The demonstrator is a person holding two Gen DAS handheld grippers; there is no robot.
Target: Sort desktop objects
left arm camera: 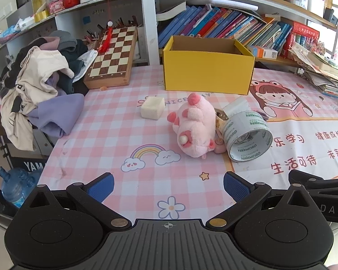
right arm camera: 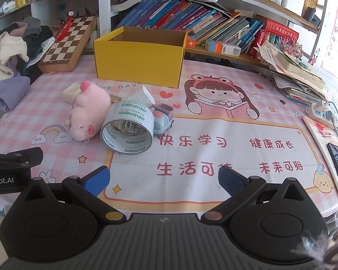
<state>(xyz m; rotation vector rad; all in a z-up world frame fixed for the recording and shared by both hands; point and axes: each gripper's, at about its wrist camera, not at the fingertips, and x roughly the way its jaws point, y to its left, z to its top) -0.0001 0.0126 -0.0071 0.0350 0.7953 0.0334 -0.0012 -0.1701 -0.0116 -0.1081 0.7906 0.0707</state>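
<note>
Pink checked cloth (left arm camera: 115, 139) covers the desk under bookshelves (left arm camera: 225, 24); from the left wrist, the left gripper (left arm camera: 168, 185) is spread wide and empty, the plush (left arm camera: 195, 126) touching the tape roll (left arm camera: 247, 137), a yellow box (left arm camera: 208, 72) behind. From the right wrist, the right gripper (right arm camera: 164, 178) is also spread and empty, with a toy car (right arm camera: 163, 119) just beside the roll and papers (right arm camera: 297, 74) piled at right.

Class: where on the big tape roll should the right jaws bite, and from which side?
Grip the tape roll across its band wall, one jaw inside the hollow core that opens toward the right gripper, one outside, coming from the near side, probably.
</note>
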